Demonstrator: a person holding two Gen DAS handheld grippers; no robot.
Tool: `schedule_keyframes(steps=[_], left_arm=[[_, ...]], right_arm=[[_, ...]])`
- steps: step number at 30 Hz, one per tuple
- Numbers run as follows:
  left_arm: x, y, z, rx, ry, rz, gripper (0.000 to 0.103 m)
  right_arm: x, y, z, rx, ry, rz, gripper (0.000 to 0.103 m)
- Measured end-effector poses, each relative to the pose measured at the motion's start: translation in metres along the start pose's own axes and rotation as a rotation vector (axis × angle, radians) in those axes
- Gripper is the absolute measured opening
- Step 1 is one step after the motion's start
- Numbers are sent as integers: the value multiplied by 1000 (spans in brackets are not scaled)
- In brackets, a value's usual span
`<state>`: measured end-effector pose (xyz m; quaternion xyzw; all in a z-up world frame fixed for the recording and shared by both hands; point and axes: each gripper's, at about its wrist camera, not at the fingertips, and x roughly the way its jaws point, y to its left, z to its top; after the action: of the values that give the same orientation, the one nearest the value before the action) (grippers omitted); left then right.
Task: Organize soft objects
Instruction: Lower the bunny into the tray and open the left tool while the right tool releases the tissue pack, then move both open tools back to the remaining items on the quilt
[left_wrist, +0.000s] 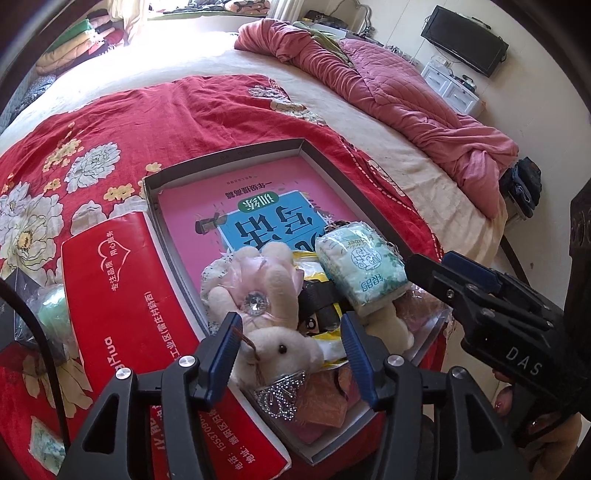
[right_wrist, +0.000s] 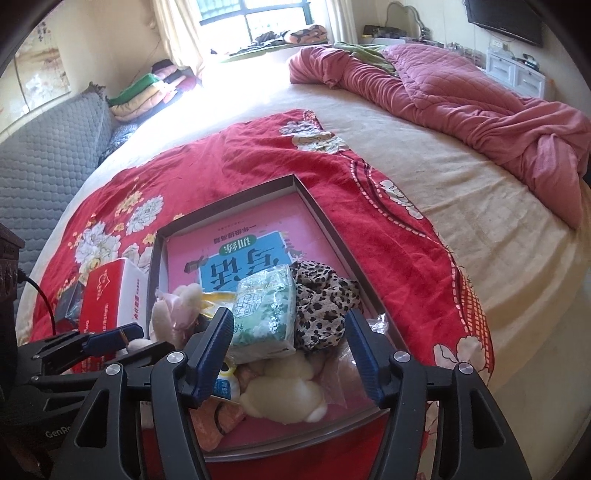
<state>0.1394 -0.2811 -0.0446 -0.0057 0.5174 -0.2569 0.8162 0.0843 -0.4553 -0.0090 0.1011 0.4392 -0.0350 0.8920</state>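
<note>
A: Your left claw (left_wrist: 290, 354) gapes wide round the bunny (left_wrist: 273, 325) in the box (left_wrist: 229, 153). Squashy, light: pinch its body.

B: Right claw (right_wrist: 290, 354), wide too, over the tissue pack (right_wrist: 264, 314): slick wrapper, grip mid-pack.

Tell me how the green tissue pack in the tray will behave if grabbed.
The tissue pack looks soft; its crinkled wrapper suggests it will squash and may be slippery. It lies tilted atop the plush bunny and leopard cloth, so a push would probably slide it off.
</note>
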Motion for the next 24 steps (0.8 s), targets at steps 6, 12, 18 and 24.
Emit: schedule_keyframes(steps=[6,12,18,24], left_arm=[[-11,3,0,-10,-29,1,59],[-34,5,-1,-21,-76,25,62],[-61,13,-7,-37,-122,43,74],[-86,28,-17,-61,-152,103,74]], right_arm=[[-5,6,0,-14,-9,8,65],[-13,7,3,-21,-35,-12,69],[-24,14,5,-39,-70,-23,72],[-38,30,8,-71,-100,-11,73]])
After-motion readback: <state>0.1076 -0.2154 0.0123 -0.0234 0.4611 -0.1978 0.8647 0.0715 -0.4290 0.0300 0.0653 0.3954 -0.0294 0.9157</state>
